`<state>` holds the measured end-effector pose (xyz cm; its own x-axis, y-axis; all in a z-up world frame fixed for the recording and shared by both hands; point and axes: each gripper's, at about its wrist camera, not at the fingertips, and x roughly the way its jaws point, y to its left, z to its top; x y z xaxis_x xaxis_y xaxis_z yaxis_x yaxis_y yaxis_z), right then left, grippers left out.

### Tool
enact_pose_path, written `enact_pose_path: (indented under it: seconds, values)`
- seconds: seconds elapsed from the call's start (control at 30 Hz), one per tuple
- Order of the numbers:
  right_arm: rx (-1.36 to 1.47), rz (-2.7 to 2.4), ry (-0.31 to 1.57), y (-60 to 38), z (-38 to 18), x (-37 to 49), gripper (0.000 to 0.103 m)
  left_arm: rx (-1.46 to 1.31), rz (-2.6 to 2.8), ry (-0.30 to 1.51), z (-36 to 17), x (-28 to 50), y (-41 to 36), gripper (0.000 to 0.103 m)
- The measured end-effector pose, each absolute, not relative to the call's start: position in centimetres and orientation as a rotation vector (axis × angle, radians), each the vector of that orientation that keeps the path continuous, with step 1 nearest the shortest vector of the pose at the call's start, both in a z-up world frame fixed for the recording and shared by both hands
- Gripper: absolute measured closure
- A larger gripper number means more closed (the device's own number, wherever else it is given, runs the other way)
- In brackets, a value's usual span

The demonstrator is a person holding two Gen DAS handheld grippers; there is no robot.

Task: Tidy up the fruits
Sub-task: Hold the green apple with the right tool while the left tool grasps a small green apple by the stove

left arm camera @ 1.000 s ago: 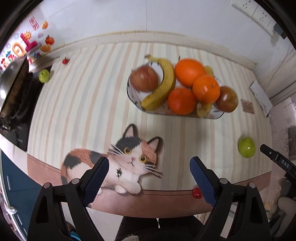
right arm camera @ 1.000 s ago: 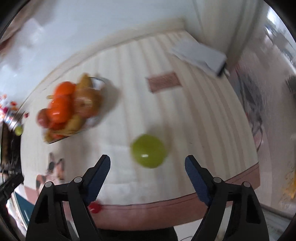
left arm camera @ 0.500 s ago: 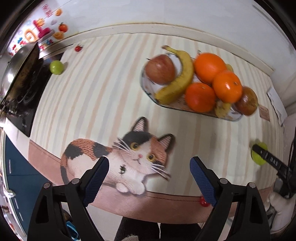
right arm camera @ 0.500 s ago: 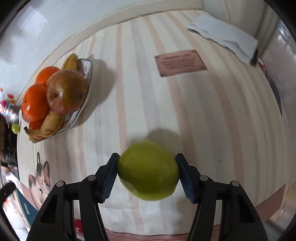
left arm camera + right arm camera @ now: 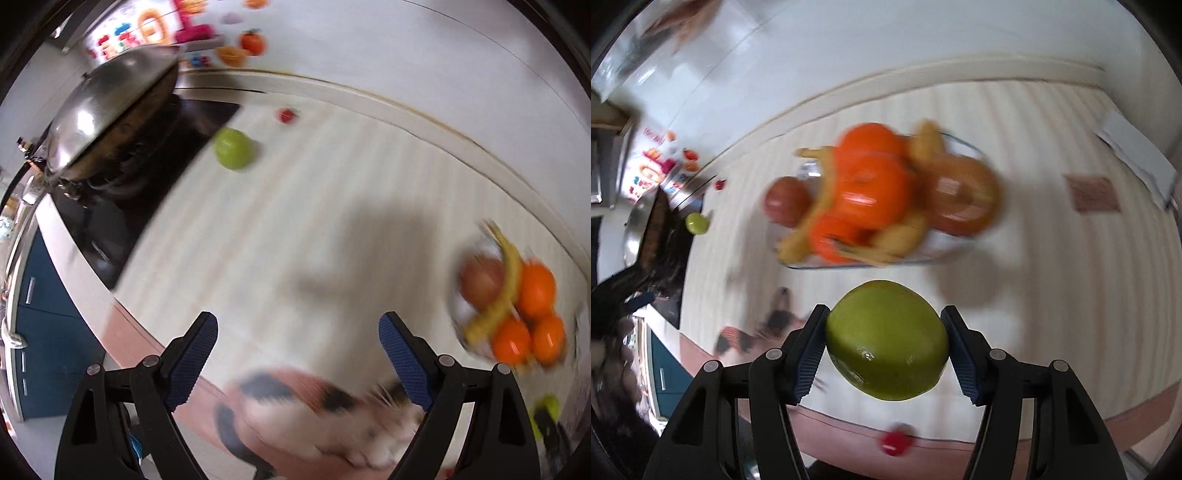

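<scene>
My right gripper (image 5: pixel 884 314) is shut on a green apple (image 5: pixel 886 339), held in the air in front of the glass dish (image 5: pixel 945 251). The dish holds oranges (image 5: pixel 871 184), bananas and two red apples. In the left wrist view the same dish (image 5: pixel 456 325) is blurred at the right. A second green apple (image 5: pixel 234 148) lies on the striped mat beside the stove, far ahead of my left gripper (image 5: pixel 297 321), which is open with nothing between its fingers. That second apple (image 5: pixel 697 223) also shows small at the left of the right wrist view.
A steel wok (image 5: pixel 110 110) sits on the black stove (image 5: pixel 110 236) at the left. Small red fruits lie near the back wall (image 5: pixel 286 115) and at the front edge (image 5: pixel 895 443). A cat picture (image 5: pixel 314 413) is printed on the mat. A brown card (image 5: pixel 1095 192) and white paper (image 5: pixel 1137 151) lie at the right.
My right gripper closed on the green apple, lifted it and swung left toward the dish. My left gripper swung left toward the stove and stayed open.
</scene>
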<state>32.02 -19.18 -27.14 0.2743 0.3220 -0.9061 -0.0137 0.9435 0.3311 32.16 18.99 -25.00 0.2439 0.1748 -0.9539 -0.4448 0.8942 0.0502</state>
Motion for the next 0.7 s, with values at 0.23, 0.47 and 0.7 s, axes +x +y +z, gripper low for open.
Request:
enact_pose_path:
  seconds: [0.23,0.47,0.7]
  values:
    - [0.313,0.208,1.278,-10.8,-27.2,37.6,0.039,-0.255,0.471,1.28,-26.7,38.0,28.1,0.014]
    - [0.266,0.216,1.27,-3.5,-26.9,42.6,0.039,-0.234,0.444,1.325,-29.8,43.8,32.7,0.014]
    - [0.195,0.23,1.254,1.6,-26.8,46.0,0.039,-0.278,0.434,1.391,-33.3,47.3,36.4,0.014]
